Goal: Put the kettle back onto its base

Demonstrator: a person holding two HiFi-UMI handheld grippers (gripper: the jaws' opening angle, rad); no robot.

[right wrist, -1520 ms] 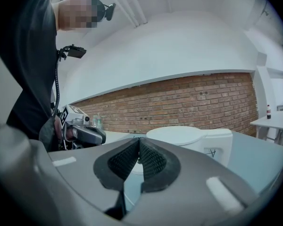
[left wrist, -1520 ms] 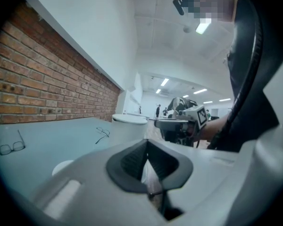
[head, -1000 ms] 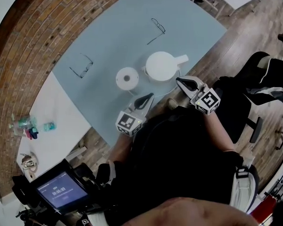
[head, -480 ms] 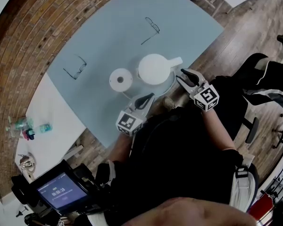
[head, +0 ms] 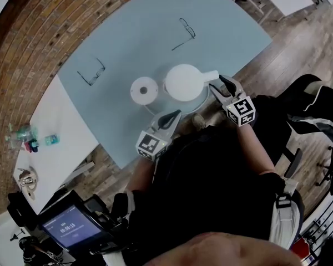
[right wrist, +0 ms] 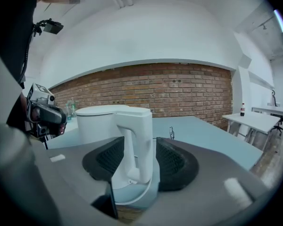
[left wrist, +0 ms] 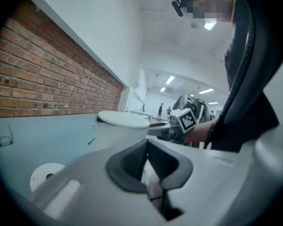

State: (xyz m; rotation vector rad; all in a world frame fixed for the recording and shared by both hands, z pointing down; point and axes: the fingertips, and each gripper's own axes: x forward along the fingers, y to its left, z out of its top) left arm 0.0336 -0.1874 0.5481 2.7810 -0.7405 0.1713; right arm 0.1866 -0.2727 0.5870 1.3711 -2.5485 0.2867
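Observation:
The white kettle (head: 184, 82) stands upright on a pale round mat (head: 200, 101) near the front edge of the blue table (head: 133, 43). Its white round base (head: 144, 90) lies just left of it, with nothing on it. My right gripper (head: 221, 85) is at the kettle's handle (right wrist: 139, 145). Its jaws are opening, one on each side of the handle, and small gaps show beside the pads. My left gripper (head: 173, 114) hovers shut and empty over the table edge, in front of the base (left wrist: 46, 175) and the kettle (left wrist: 120, 128).
Two pairs of glasses lie on the table, one far left (head: 93, 72) and one at the back (head: 185, 32). A white side table (head: 55, 148) with small bottles stands to the left. A screen (head: 72, 226) is at the lower left.
My right gripper moved up to the kettle's handle and went from shut to open around it. The left gripper barely moved.

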